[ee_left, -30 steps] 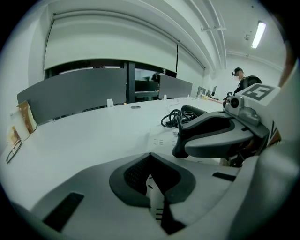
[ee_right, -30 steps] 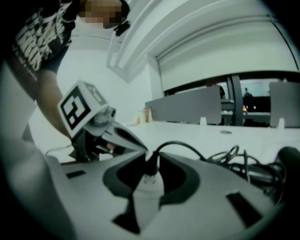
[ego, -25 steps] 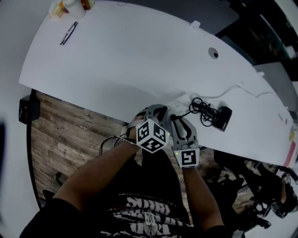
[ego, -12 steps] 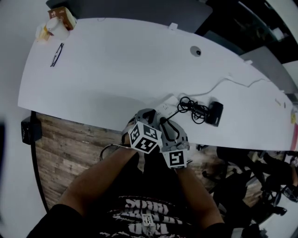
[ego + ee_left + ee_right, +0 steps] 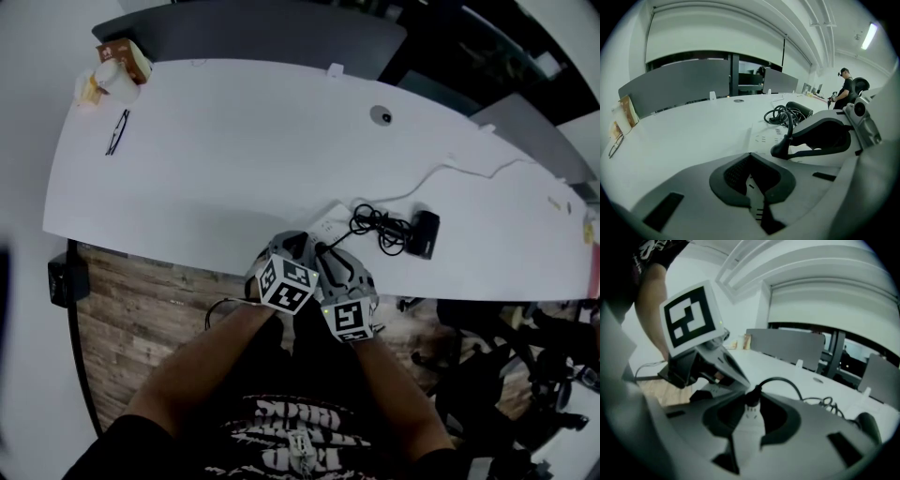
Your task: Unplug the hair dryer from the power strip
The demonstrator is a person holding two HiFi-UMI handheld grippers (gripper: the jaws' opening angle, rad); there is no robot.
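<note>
Little has shifted in the past second at the desk's near edge. The two hand-held grippers stay huddled over the strip, a shade closer to each other than before, and only the framing has drifted. At left, the left gripper point(image 5: 750, 155) has its jaws drawn together with nothing between them, tips down by the near end of the power strip point(image 5: 764, 137) — whether it is pinning the strip cannot be told. Just right of it, the right gripper point(image 5: 752, 403) is half closed, its pads on either side of the black plug point(image 5: 780, 149), which appears still seated; no prongs show. The grip looks set, but the pull itself seems yet to come. From the plug the cord point(image 5: 375, 225) runs right into a loose tangle and on to the hair dryer point(image 5: 424, 234), lying near the front edge, right of centre.

The surface is a broad white curved table point(image 5: 216, 159), mostly bare. A cup and packets point(image 5: 112, 67) and a pair of glasses point(image 5: 116, 131) sit at the upper left, a round cable port point(image 5: 381, 115) lies toward the upper middle, and a thin white lead point(image 5: 459, 173) trails off right. Wood-effect flooring point(image 5: 141, 309) shows at lower left and a grey partition point(image 5: 262, 33) stands behind the desk. In the left gripper view a person point(image 5: 844, 86) stands at far right under a ceiling light point(image 5: 868, 36).
</note>
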